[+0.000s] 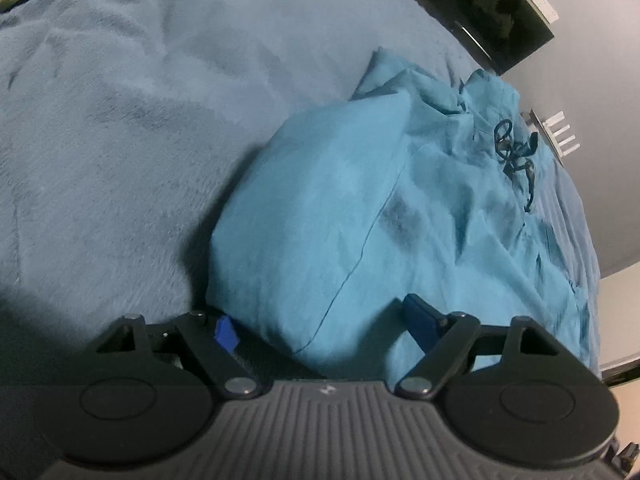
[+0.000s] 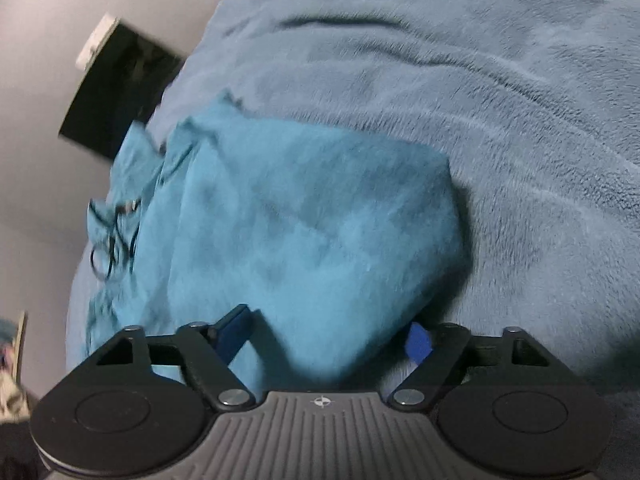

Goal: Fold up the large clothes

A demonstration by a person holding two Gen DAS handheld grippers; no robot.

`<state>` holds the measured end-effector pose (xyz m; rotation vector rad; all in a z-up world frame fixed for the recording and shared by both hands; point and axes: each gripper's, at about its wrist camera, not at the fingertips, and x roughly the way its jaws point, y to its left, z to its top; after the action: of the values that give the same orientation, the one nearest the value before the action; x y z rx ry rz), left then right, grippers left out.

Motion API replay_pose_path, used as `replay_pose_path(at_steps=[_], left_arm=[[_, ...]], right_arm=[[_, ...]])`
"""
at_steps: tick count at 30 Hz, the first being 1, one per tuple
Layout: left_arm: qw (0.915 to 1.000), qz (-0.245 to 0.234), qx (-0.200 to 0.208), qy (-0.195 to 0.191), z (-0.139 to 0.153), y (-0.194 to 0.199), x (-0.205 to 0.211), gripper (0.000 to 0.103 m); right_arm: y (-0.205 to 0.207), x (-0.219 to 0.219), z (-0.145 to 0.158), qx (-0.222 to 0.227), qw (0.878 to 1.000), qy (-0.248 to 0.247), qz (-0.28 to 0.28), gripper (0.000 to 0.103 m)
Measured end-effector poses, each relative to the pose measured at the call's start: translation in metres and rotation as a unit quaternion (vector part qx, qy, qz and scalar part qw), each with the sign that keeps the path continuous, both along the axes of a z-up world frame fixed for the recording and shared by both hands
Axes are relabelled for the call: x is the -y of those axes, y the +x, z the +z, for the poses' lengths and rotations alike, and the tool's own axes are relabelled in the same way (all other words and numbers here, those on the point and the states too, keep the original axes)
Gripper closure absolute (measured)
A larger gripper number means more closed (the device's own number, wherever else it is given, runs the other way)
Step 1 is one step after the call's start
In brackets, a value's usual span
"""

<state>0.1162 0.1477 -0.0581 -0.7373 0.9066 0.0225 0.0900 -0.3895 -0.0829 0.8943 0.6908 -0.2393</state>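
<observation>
Both grippers at the near fold

My left gripper (image 1: 324, 324) and right gripper (image 2: 332, 332) stand spread astride the teal garment's (image 1: 340, 216) near edge, pinching nothing; beyond, toward twelve o'clock, it lies half-folded on the blanket (image 1: 120, 120). Next, I judge: clamp, fold again.

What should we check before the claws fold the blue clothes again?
1. Teal garment lies on the blanket: ok.
2. Left claw open, fabric between its fingers: ok.
3. Right claw open, fabric between its fingers: ok.
4. Black drawstring tucked away: not ok, it lies loose on top.
5. Fabric smooth: not ok, wrinkled near the drawstring.
6. Both claws at matching corners: cannot tell.
</observation>
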Motion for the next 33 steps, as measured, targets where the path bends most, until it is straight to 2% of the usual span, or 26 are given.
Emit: replay_pose_path(at_steps=[2,3,4,5,7,8,11,15,19,22,27,30,31,32,33], left_arm=[[0.9999,0.003,0.013,-0.005,0.001,-0.003,-0.002,0.062],[0.9998,0.011,0.017,-0.009,0.002,-0.005,-0.005,0.067],[0.9994,0.018,0.024,-0.018,0.003,-0.008,-0.009,0.077],[0.9988,0.022,0.032,-0.029,0.005,-0.012,-0.012,0.083],[0.9976,0.028,0.051,-0.037,0.012,-0.020,-0.014,0.088],[0.9972,0.027,0.061,-0.034,0.018,-0.024,-0.013,0.091],[0.9954,0.020,0.090,-0.024,0.036,-0.039,-0.011,0.098],[0.9942,0.018,0.099,-0.038,0.050,-0.063,-0.017,0.100],[0.9940,0.017,0.104,-0.030,0.068,-0.084,-0.029,0.102],[0.9940,0.010,0.104,-0.031,0.071,-0.081,-0.031,0.102],[0.9974,-0.005,0.072,0.003,0.065,-0.067,-0.021,0.102],[0.9988,0.004,0.049,-0.006,0.057,-0.059,-0.023,0.097],[0.9991,0.008,0.040,-0.012,0.053,-0.056,-0.024,0.093],[0.9992,0.010,0.034,-0.020,0.049,-0.053,-0.026,0.085],[0.9992,0.011,0.030,-0.025,0.044,-0.052,-0.024,0.081]], right_arm=[[0.000,-0.002,0.000,0.014,1.000,-0.007,-0.010,0.050],[-0.002,-0.005,0.003,0.022,1.000,-0.016,-0.010,0.057],[-0.004,-0.003,0.005,0.028,0.999,-0.023,-0.013,0.068],[-0.008,-0.005,0.009,0.037,0.999,-0.028,-0.015,0.079],[-0.016,-0.005,0.017,0.058,0.998,-0.025,-0.014,0.092],[-0.020,-0.007,0.023,0.067,0.997,-0.025,-0.012,0.093],[-0.034,-0.011,0.042,0.088,0.996,-0.034,-0.003,0.095],[-0.060,-0.006,0.063,0.104,0.994,-0.038,-0.002,0.100],[-0.083,0.006,0.070,0.105,0.994,-0.011,-0.003,0.101],[-0.084,0.009,0.073,0.109,0.994,-0.012,0.006,0.101],[-0.072,0.006,0.076,0.096,0.994,-0.035,0.024,0.098],[-0.059,0.008,0.068,0.068,0.997,-0.038,0.020,0.082],[-0.055,0.009,0.063,0.058,0.998,-0.030,0.016,0.069],[-0.051,0.011,0.060,0.051,0.998,-0.021,0.013,0.063],[-0.049,0.012,0.056,0.050,0.999,-0.016,0.011,0.063]])
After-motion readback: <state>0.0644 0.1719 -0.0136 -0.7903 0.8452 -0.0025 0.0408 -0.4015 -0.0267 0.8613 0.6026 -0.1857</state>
